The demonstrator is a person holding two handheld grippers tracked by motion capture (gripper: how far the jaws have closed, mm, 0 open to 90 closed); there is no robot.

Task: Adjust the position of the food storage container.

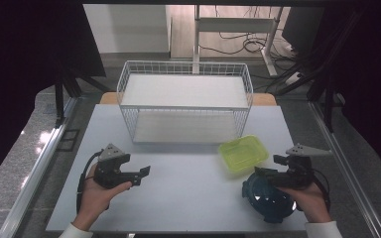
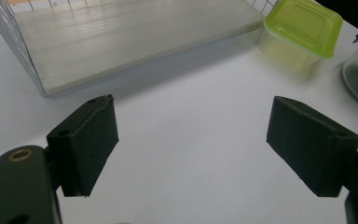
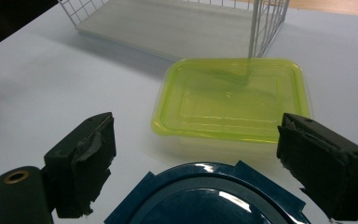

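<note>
A white table (image 1: 178,198) seen from above, with a person's forearms entering from the bottom edge, each hand holding a two-jaw gripper. At the back of the table stands a white wire rack (image 1: 185,101) with two shelves, both bare. Just in front of its right corner sits a clear container with a lime-green lid (image 1: 243,154), and touching or nearly touching its near side is a round container with a dark blue clip lid (image 1: 268,198). The right gripper (image 1: 257,171) hovers directly over the blue-lidded container, its jaws spread wide with nothing between them; its own view looks past the blue lid's rim (image 3: 205,196) to the green lid (image 3: 233,100). The left gripper (image 1: 141,174) rests low at the left side of the table, well apart from both containers, jaws also spread wide and holding nothing. The work looks barely begun: both containers are on the table, nothing is gripped, and the likely remaining job is to lift each one, probably onto the rack. No brand, label or writing can be read on anything.
</note>
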